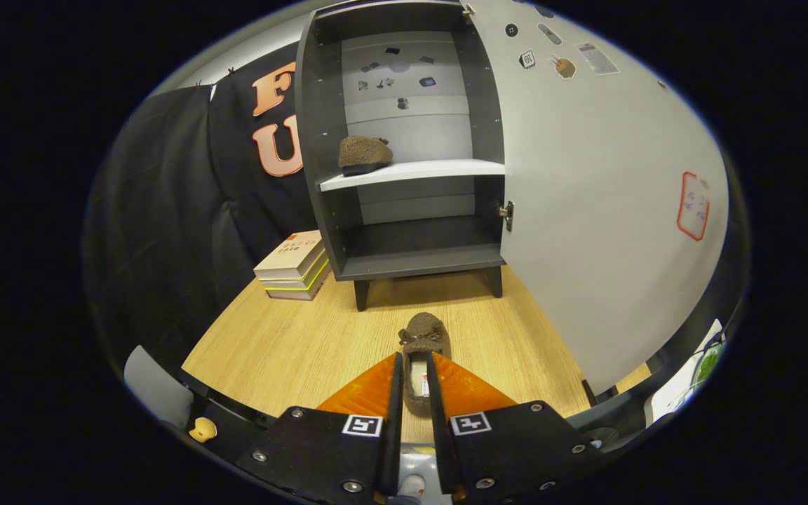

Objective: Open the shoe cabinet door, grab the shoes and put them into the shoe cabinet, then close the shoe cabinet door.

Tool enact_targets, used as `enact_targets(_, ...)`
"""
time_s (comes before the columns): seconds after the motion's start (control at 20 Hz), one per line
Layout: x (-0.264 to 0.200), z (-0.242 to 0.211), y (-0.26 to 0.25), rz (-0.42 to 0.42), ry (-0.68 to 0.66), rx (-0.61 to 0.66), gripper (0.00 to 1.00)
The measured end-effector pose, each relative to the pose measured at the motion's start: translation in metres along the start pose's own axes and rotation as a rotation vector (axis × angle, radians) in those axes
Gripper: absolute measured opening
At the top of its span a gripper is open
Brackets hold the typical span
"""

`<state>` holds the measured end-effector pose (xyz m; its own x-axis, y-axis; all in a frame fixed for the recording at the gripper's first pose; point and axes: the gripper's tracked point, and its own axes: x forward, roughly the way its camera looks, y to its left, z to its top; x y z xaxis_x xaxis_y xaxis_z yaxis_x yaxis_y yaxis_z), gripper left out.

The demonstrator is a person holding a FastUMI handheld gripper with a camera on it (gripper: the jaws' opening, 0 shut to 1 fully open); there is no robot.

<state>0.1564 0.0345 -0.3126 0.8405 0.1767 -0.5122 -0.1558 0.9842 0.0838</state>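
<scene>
Claw [414, 379] low over the tabletop [292, 344], fingers narrowed to a slim gap straddling the heel end of a slipper [423, 344]; pads look close to the sides, but real pressure can't be confirmed, so grip is uncertain. Slipper lies flat, toe with its small bow at 12 o'clock, heel opening between the fingers, pointing at the cabinet [404, 140]. Cabinet stands beyond at 12 o'clock, door [600, 210] swung wide at 1–2 o'clock, so the opening step looks done. Second slipper [363, 156] already sits on the shelf [411, 172], left side; free room to its right. Books [293, 265] stacked at 10–11 o'clock beside the cabinet leg. Handling guess: fuzzy fabric slipper, light, soft, collapses under squeeze, not slippery, not fragile. Best hold likely the heel collar or side walls near the opening, pinching across the width; toe may droop when lifted.
</scene>
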Motion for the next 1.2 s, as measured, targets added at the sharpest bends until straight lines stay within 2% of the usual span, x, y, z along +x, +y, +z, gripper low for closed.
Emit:
enact_targets(0.75, 0.165, -0.093, 0.020, 0.089, 0.270, 0.021, 0.22)
enact_targets(1.1, 0.201, -0.106, 0.019, 0.086, 0.304, 0.025, 0.22)
enact_targets(1.2, 0.208, -0.106, 0.017, 0.071, 0.300, 0.027, 0.18)
